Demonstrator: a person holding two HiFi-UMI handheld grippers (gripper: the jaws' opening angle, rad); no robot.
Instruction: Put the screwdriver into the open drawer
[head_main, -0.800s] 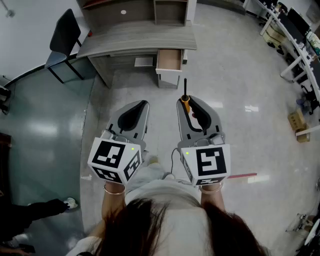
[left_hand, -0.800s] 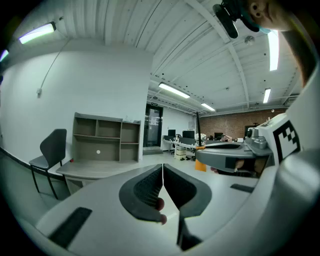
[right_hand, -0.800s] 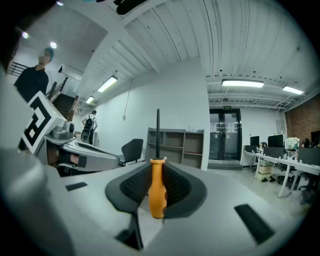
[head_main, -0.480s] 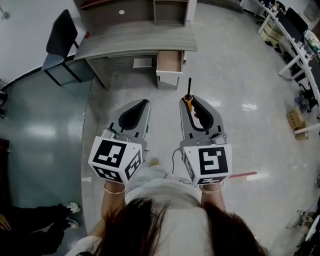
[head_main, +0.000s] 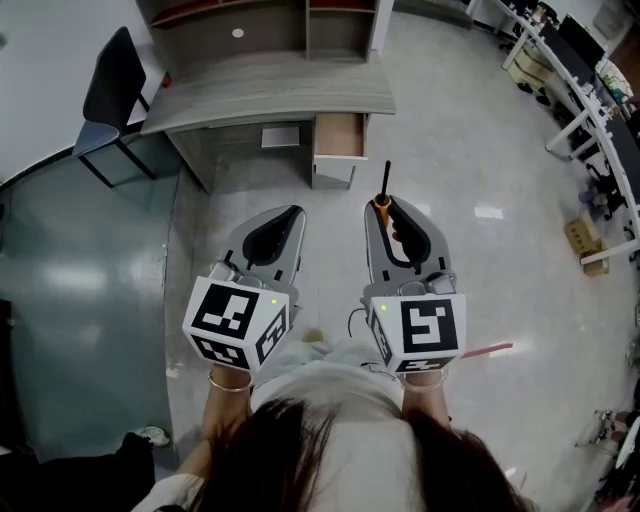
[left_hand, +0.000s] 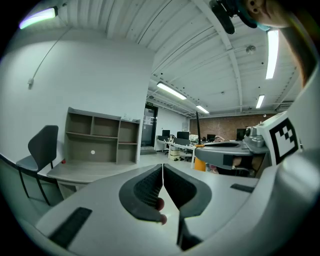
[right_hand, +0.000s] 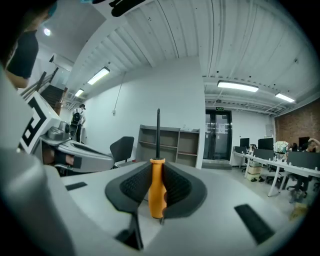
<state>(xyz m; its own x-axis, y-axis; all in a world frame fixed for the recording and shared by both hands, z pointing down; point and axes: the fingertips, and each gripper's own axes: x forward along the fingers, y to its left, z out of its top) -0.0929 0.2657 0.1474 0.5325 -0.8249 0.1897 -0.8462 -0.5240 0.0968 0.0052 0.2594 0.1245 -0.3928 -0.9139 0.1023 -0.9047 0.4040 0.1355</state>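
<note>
My right gripper (head_main: 383, 206) (right_hand: 158, 186) is shut on a screwdriver (right_hand: 156, 190) with an orange handle and a dark shaft (head_main: 386, 176) that sticks forward past the jaws. My left gripper (head_main: 292, 212) (left_hand: 162, 172) is shut with nothing between its pads. Ahead on the floor stands a grey desk (head_main: 270, 88) with one open drawer (head_main: 339, 136), its wooden inside bare. Both grippers hang side by side above the floor, well short of the drawer. In the left gripper view the right gripper (left_hand: 235, 150) and the orange handle (left_hand: 200, 162) show at the right.
A black chair (head_main: 108, 82) stands left of the desk beside a glass partition (head_main: 80, 260). Shelves (head_main: 250, 25) rise behind the desk. Office desks with monitors (head_main: 575, 60) line the right side, and a cardboard box (head_main: 585, 238) sits on the floor there.
The person has walked toward the desk; the desk and drawer sit a little closer and lower in view. Both grippers keep their hold and spacing.
</note>
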